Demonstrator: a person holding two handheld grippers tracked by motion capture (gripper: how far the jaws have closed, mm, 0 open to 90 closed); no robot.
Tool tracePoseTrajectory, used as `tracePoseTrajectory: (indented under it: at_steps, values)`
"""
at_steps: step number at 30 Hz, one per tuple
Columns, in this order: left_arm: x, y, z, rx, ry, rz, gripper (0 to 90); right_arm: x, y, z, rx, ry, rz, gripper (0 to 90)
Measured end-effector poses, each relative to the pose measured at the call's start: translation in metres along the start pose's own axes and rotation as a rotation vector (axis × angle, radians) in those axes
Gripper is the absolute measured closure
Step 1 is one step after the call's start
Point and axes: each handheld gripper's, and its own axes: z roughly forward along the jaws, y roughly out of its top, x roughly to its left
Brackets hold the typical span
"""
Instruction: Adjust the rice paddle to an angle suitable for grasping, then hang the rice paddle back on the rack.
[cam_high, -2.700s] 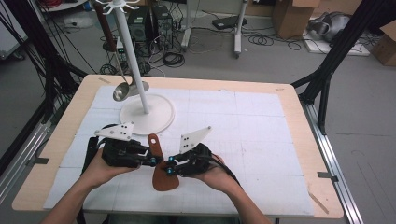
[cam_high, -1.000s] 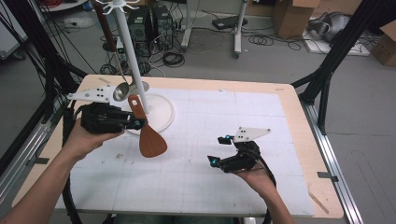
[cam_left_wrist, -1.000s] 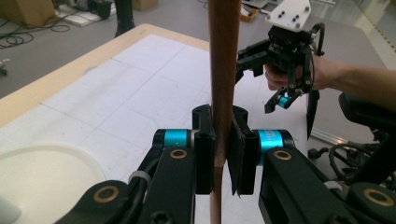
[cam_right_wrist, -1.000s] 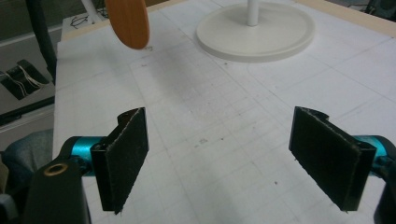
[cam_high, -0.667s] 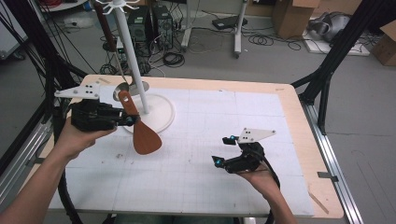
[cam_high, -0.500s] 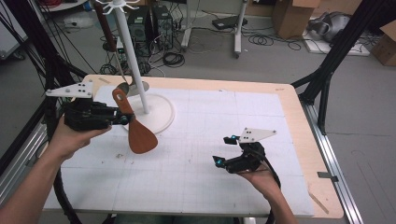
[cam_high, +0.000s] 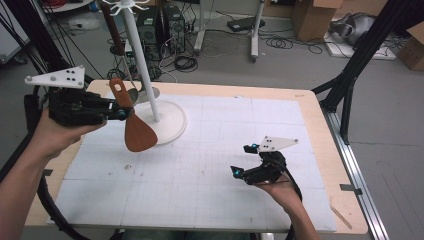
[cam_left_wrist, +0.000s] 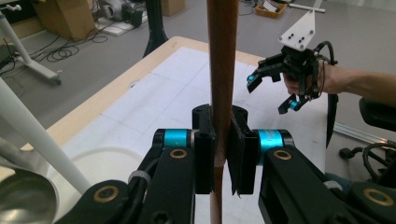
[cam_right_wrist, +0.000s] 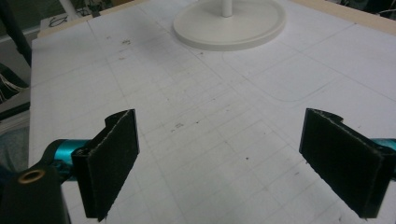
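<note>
Wooden spatula (cam_high: 136, 126) handle clamped between left gripper (cam_left_wrist: 223, 158) fingers.

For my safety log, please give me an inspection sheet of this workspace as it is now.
Surface: white gridded mat on a wooden table, with a few small dark marks.
Job's things: brown wooden spatula held off the mat, blade down; white hook stand with round base; metal ladle hanging beside the pole.
Clutter: nothing seen on the mat.
Grippers: left gripper shut on the spatula handle; right gripper open, empty, low over the mat.
Cables: black cable trailing off the table's left edge.
Surroundings: cardboard boxes, floor cables, black frame legs.
</note>
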Motion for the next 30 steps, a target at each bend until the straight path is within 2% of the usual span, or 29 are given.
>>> tracePoseTrajectory:
  at_steps: [7,10,30]
  values:
    - [0.008,0.016,0.007,0.007,-0.019,0.002,81.7,-0.003,-0.003,-0.003,-0.003,-0.023,0.013,8.7]
    - [0.012,0.022,0.01,0.014,-0.022,0.0,81.7,-0.005,-0.004,-0.003,0.001,-0.048,0.016,1.5]
    - [0.033,0.05,0.024,0.035,-0.023,0.001,81.7,-0.006,-0.006,-0.008,-0.017,-0.083,0.032,1.3]
